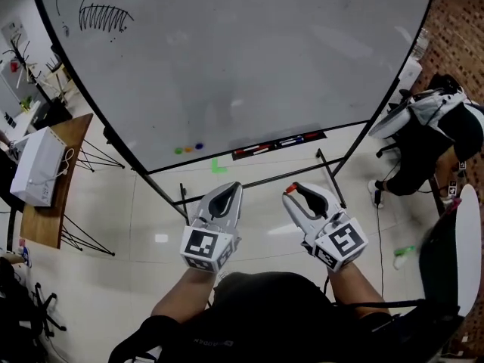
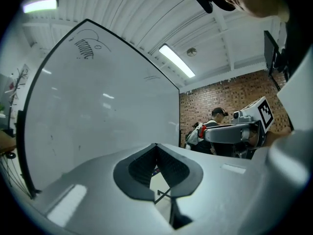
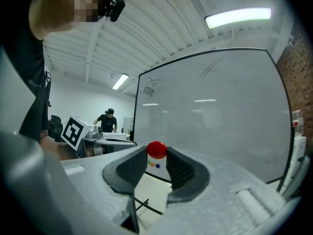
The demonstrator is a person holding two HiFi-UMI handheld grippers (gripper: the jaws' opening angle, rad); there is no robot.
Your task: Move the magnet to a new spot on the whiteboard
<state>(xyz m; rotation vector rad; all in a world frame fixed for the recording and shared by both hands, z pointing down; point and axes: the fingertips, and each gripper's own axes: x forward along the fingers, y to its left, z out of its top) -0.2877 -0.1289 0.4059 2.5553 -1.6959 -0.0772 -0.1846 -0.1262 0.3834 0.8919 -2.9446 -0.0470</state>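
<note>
Short of the whiteboard, well off its face: left gripper jaws together, empty; right gripper clamped on the red magnet at its jaw tips. Magnet looks small, hard, light and probably slick. Best gripped squarely across its rim.

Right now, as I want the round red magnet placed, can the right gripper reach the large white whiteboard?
Probably yes: the right gripper, shut on the round red magnet, faces the large white whiteboard, and only open air lies between them.
</note>
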